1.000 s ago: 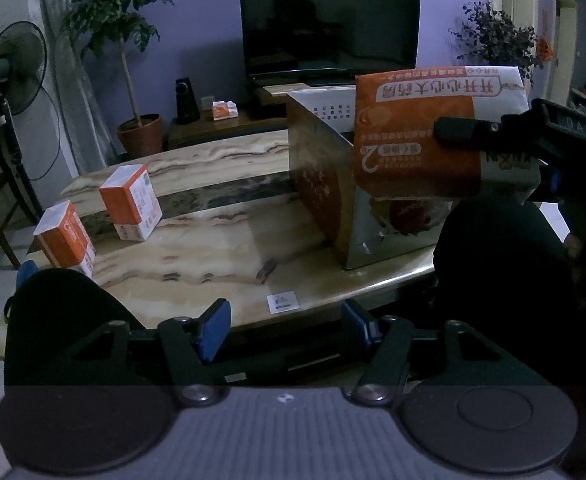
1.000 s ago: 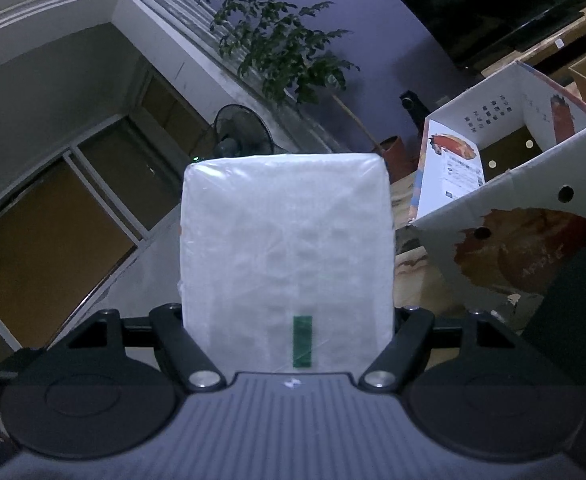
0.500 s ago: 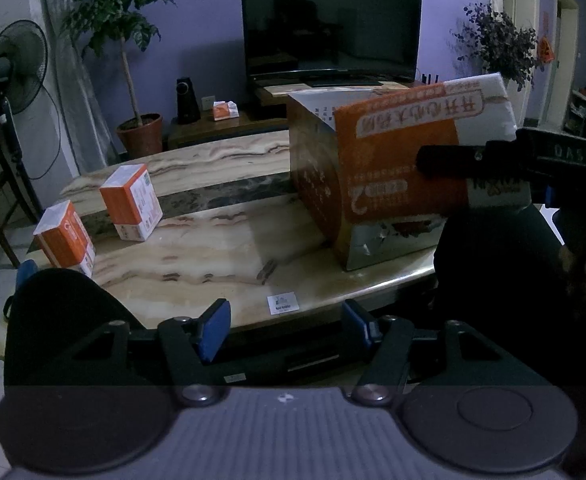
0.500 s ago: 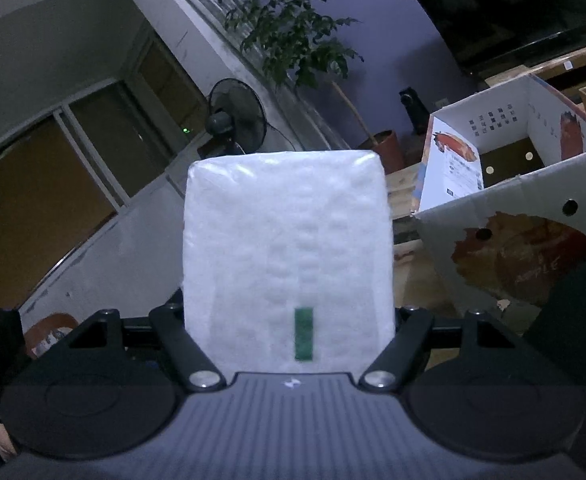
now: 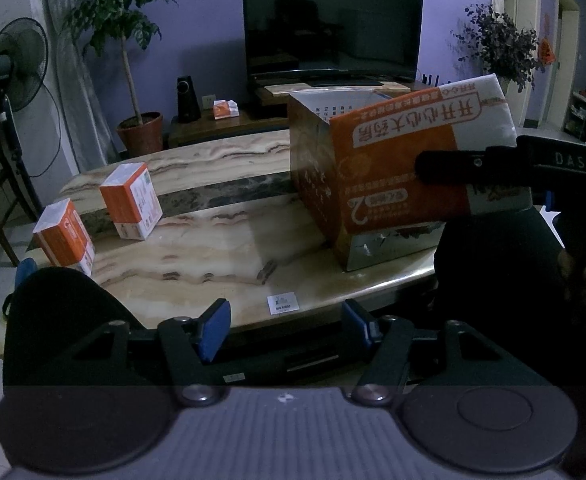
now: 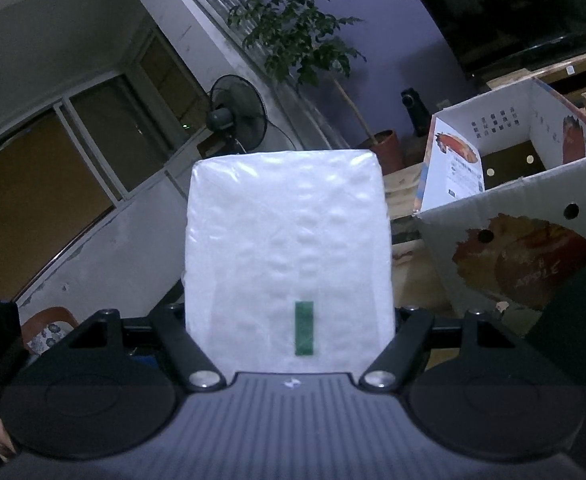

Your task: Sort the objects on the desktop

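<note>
My right gripper (image 6: 289, 320) is shut on an orange and white tissue pack (image 6: 289, 256), whose white underside fills the middle of the right wrist view. In the left wrist view the same tissue pack (image 5: 405, 152) hangs tilted in front of the open cardboard box (image 5: 317, 184), with one black finger (image 5: 453, 165) across its side. The box (image 6: 525, 216) lies to the right of the pack, its top open. Two more orange tissue packs (image 5: 131, 200) (image 5: 65, 236) stand on the marble table (image 5: 213, 248) at the left. My left gripper (image 5: 287, 328) is open and empty at the table's near edge.
A small white label (image 5: 281, 304) lies near the table's front edge. Behind the table are a television (image 5: 329, 24), a speaker (image 5: 185, 96), a potted plant (image 5: 133, 120) and a standing fan (image 5: 9, 68). Dark clothing (image 5: 513, 280) of a person fills the lower right.
The pack in my right gripper has sunk and tilted, and now overlaps the front of the cardboard box. The right wrist view has rolled a little. My left gripper has kept still.
</note>
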Demonstrator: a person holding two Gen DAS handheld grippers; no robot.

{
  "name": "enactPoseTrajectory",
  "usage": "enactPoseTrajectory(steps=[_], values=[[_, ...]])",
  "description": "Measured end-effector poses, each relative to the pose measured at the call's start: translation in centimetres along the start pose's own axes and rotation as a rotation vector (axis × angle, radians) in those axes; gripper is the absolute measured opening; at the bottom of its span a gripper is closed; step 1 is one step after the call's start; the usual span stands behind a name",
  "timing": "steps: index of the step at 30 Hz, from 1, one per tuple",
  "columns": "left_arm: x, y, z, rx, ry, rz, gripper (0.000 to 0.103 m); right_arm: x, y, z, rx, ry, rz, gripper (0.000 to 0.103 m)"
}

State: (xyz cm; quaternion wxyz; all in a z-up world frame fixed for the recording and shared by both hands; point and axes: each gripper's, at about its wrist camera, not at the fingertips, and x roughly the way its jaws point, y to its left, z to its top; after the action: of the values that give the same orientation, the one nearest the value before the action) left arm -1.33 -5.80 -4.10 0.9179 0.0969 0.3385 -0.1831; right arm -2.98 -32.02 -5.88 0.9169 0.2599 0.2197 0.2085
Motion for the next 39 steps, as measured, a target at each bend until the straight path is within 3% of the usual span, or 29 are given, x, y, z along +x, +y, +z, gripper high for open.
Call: enactPoseTrajectory(steps=[39], values=[[-0.2, -0.14, -0.23, 0.012, -0.005, -0.008, 0.063, 0.57, 0.2, -0.24, -0.018, 0.011, -0.071, 0.075]])
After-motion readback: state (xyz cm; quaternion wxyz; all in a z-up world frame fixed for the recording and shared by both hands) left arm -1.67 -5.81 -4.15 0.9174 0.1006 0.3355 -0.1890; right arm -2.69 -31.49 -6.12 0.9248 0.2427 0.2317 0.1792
